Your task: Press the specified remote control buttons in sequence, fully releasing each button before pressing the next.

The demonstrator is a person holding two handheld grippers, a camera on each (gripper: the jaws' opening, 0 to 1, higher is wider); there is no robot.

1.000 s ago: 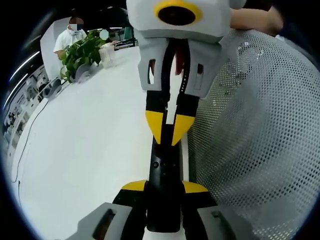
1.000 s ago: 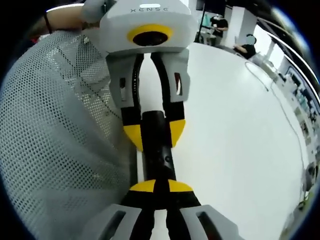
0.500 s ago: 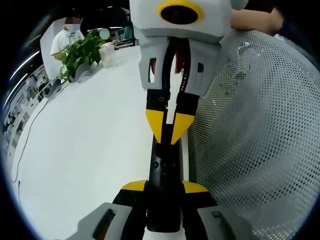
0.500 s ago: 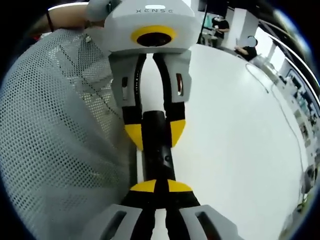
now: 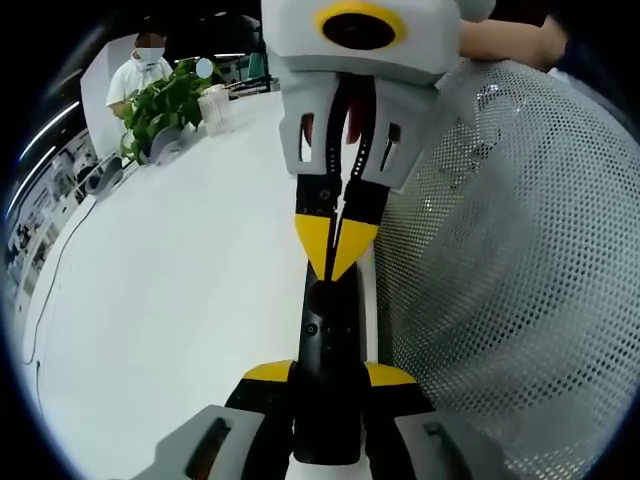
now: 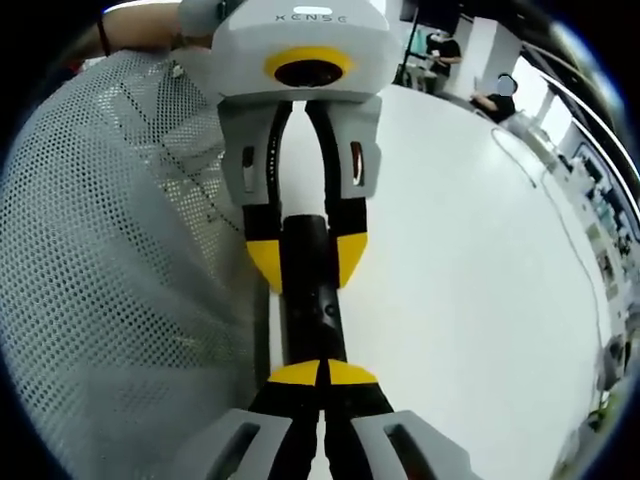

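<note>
One long edge of the black remote [image 5: 325, 345] is crowded by white mesh fabric [image 5: 520, 300], while the white table [image 5: 170, 300] lies open on its other side up to a potted plant [image 5: 160, 110] at the far edge.

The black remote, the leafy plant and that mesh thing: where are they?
black remote [image 5: 325, 345], left gripper view, its middle body.
leafy plant [image 5: 160, 105], left gripper view, its leaves.
mesh thing [image 6: 110, 290], right gripper view, its perforated surface.
</note>
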